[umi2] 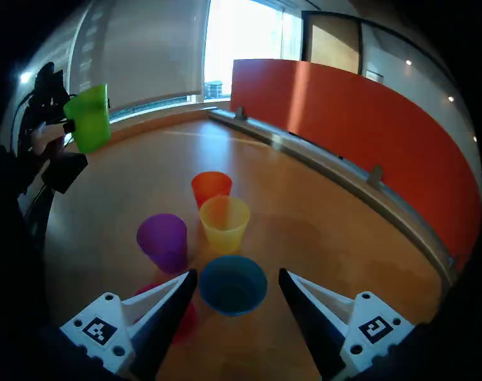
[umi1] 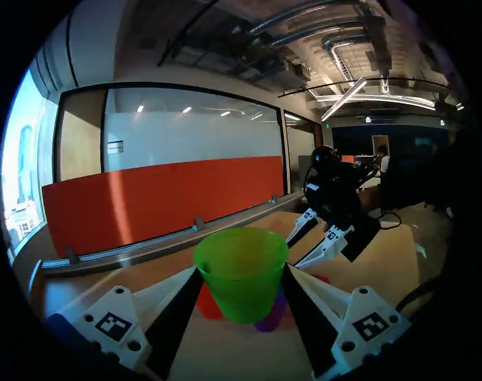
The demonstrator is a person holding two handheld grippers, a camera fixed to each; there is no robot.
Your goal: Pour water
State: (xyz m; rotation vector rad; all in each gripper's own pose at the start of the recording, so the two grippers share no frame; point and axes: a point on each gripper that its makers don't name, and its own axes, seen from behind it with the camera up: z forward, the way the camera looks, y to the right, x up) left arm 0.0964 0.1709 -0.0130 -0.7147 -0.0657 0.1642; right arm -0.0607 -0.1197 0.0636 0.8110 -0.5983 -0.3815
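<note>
My left gripper [umi1: 241, 270] is shut on a translucent green cup [umi1: 242, 273], held upright in the air above the wooden table [umi1: 387, 267]. In the right gripper view that green cup [umi2: 90, 117] hangs at the upper left, with a hand behind it. My right gripper [umi2: 236, 273] stands open low over the table, and a blue cup [umi2: 233, 284] sits between its fingers without being touched. Beyond it stand a yellow cup [umi2: 225, 222], an orange cup [umi2: 211, 187] and a purple cup [umi2: 163, 241]. In the left gripper view the right gripper [umi1: 317, 238] is farther off.
A red cup [umi2: 188, 320] sits partly hidden behind my right gripper's left finger. An orange partition [umi2: 368, 120] with a metal rail [umi2: 342, 174] runs along the table's far edge. Bare table top [umi2: 342, 247] lies right of the cups.
</note>
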